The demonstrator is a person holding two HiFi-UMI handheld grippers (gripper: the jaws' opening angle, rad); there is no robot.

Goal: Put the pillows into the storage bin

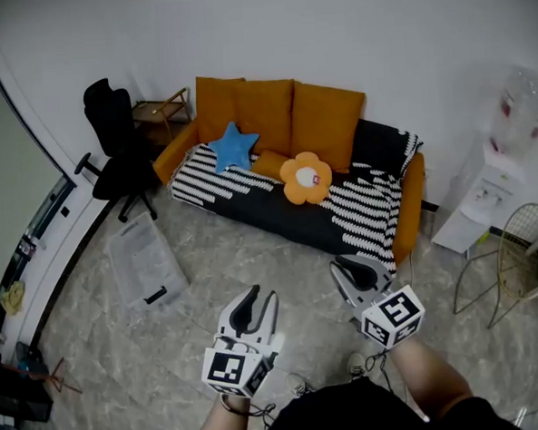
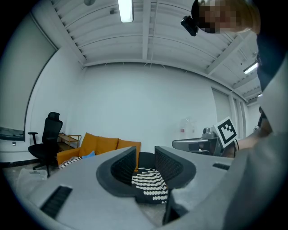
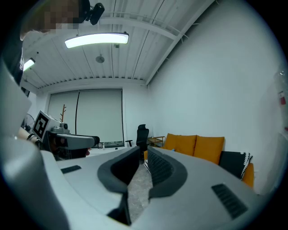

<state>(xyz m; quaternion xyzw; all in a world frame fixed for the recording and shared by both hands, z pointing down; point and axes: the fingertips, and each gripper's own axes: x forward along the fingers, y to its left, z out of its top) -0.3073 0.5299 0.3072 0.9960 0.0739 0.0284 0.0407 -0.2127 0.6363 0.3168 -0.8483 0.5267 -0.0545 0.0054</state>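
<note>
We are standing back from the sofa (image 1: 411,212), holding both tongs out level in front of us. Nothing is in them yet, so by our reading the task is only at the approach.

The left tongs (image 1: 260,296) are standing released, with a clear gap between the ribbed pads and only the striped blanket (image 1: 371,211) showing far beyond them. The right tongs (image 1: 349,266) are parted by just a thin slit, with bare floor showing through and nothing gripped.

Both pillows are lying on the sofa seat, well ahead of the tongs. The blue star pillow (image 1: 235,146) is leaning almost straight ahead of the left tongs, against the orange back cushions (image 1: 272,108). The orange flower pillow (image 1: 306,177) is resting ahead of the space between the two tongs, closer to us than the star. That probably makes it the easier first pick.

The clear storage bin (image 1: 145,263) is sitting on the floor ahead and to the left of the left tongs, nearer than the sofa and apart from it. We are judging that it is placed there so a pillow can be carried a short way across. A black office chair (image 1: 117,146) is standing beyond the bin, further off to the left.

We are likely keeping the tongs level because the pillows are soft and upright enough to be pinched from the front.
</note>
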